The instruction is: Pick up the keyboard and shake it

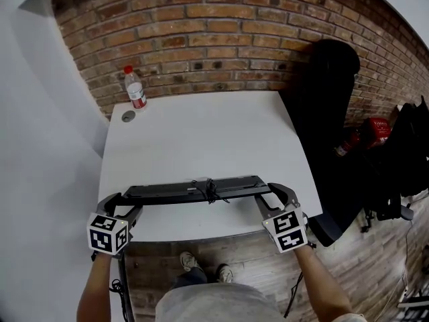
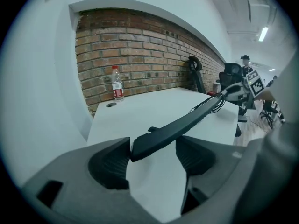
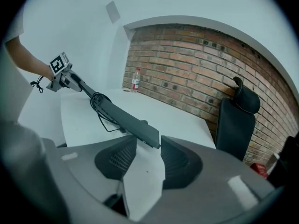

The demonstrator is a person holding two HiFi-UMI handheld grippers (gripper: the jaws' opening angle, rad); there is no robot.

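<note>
A black keyboard (image 1: 194, 191) hangs edge-on just above the near edge of the white table (image 1: 201, 139), with its cable (image 1: 211, 192) bunched at the middle. My left gripper (image 1: 125, 202) has the keyboard's left end between its jaws. In the left gripper view the keyboard (image 2: 187, 122) crosses the jaws at a slant, touching both pads of my left gripper (image 2: 153, 155). My right gripper (image 1: 273, 194) holds the other end. In the right gripper view the keyboard (image 3: 126, 120) fills the gap in my right gripper (image 3: 148, 155), and the cable (image 3: 100, 106) dangles below.
A water bottle (image 1: 135, 88) with a red cap stands at the table's far left corner, next to a round cable hole (image 1: 128, 116). A brick wall runs behind. A black chair (image 1: 328, 113) stands against the table's right side, with red and black gear (image 1: 375, 129) beyond it.
</note>
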